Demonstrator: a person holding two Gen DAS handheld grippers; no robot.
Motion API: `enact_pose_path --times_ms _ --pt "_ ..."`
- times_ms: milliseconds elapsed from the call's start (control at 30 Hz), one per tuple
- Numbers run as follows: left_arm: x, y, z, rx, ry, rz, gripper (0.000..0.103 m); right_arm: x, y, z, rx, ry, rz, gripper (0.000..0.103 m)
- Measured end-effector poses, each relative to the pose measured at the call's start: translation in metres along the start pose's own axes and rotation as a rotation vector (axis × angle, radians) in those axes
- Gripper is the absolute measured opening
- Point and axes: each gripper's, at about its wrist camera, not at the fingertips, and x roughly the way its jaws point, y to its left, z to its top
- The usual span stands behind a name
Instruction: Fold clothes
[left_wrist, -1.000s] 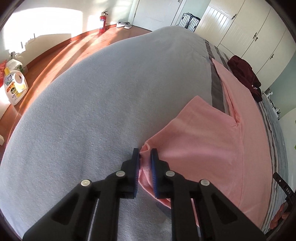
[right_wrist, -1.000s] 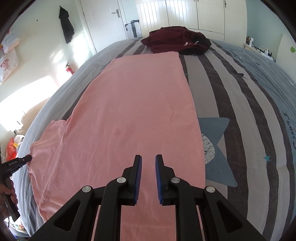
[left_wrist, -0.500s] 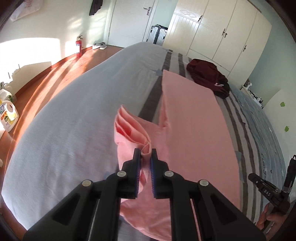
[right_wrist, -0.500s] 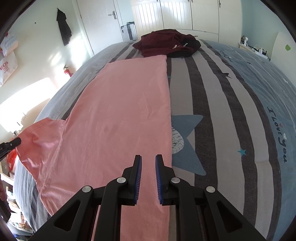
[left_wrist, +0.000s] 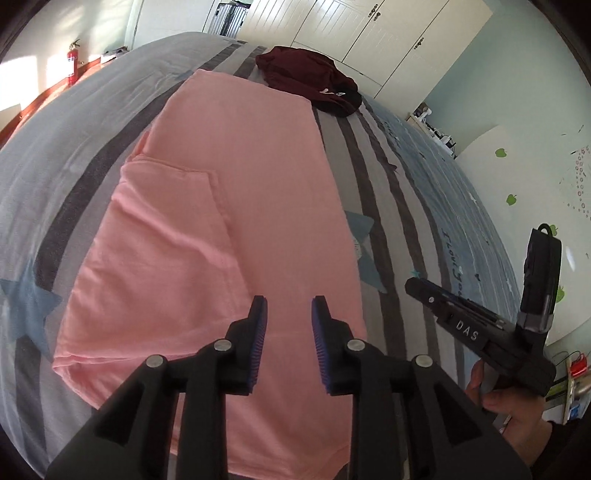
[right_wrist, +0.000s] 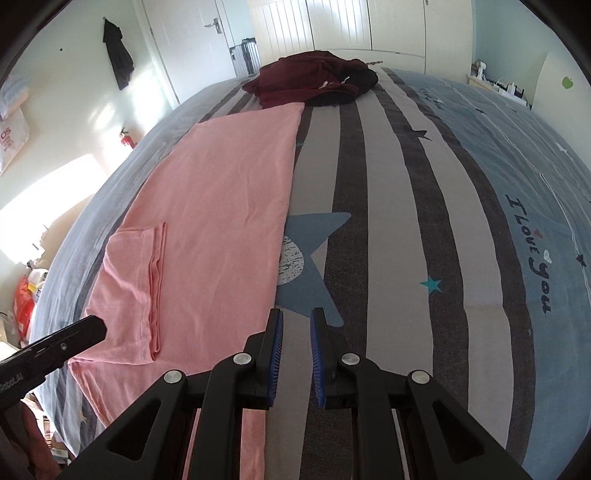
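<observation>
Now the pink shirt (left_wrist: 229, 206) lies flat on the bed (right_wrist: 424, 229), stretched along the grey striped cover, and its sleeve (right_wrist: 129, 288) is folded inward so that it rests on top of the body of the shirt. The left tongs (left_wrist: 286, 332) hang above the near part of the pink cloth — the two blue pads stand clearly apart and hold nothing. The right tongs (right_wrist: 295, 350) hover over the striped cover just beside the right edge of the shirt, close to the blue star print (right_wrist: 310, 266); their pads are a small gap apart and also empty. In the left wrist view the right tongs appear at the right side, held by a hand (left_wrist: 517, 410). At the far end of the bed a dark red garment (right_wrist: 314, 81) lies in a heap, touching the far edge of the pink shirt. A red fire extinguisher (left_wrist: 72, 62) stands by the wall, well apart from the bed.
</observation>
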Motion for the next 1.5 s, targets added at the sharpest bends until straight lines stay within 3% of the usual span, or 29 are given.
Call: enact_pose_path --times_ms 167,267,467,600,867,1167,1333,1500 --pt "-0.017 0.069 -0.003 -0.004 -0.019 0.213 0.022 0.011 0.025 -0.002 -0.029 0.006 0.051 0.014" --pt "-0.018 0.109 -0.003 -0.050 -0.020 0.288 0.022 0.020 0.050 -0.002 -0.056 0.007 0.095 0.014" --pt "-0.004 0.133 -0.033 -0.027 0.054 0.292 0.022 0.038 0.099 -0.002 -0.111 0.009 0.182 0.014" --pt "-0.007 0.130 -0.052 -0.033 0.034 0.281 0.022 0.058 0.129 0.006 -0.137 0.002 0.221 0.014" --pt "-0.014 0.133 -0.064 -0.061 0.034 0.257 0.022 0.102 0.166 0.036 -0.159 -0.004 0.239 0.014" --pt "-0.016 0.135 -0.069 -0.061 0.043 0.239 0.022 0.122 0.219 0.059 -0.286 -0.006 0.372 0.014" --pt "-0.018 0.137 -0.072 -0.065 0.047 0.229 0.022 0.151 0.236 0.056 -0.332 0.027 0.336 0.014" --pt "-0.020 0.139 -0.076 -0.074 0.049 0.218 0.022 0.173 0.225 0.075 -0.255 0.011 0.296 0.014"
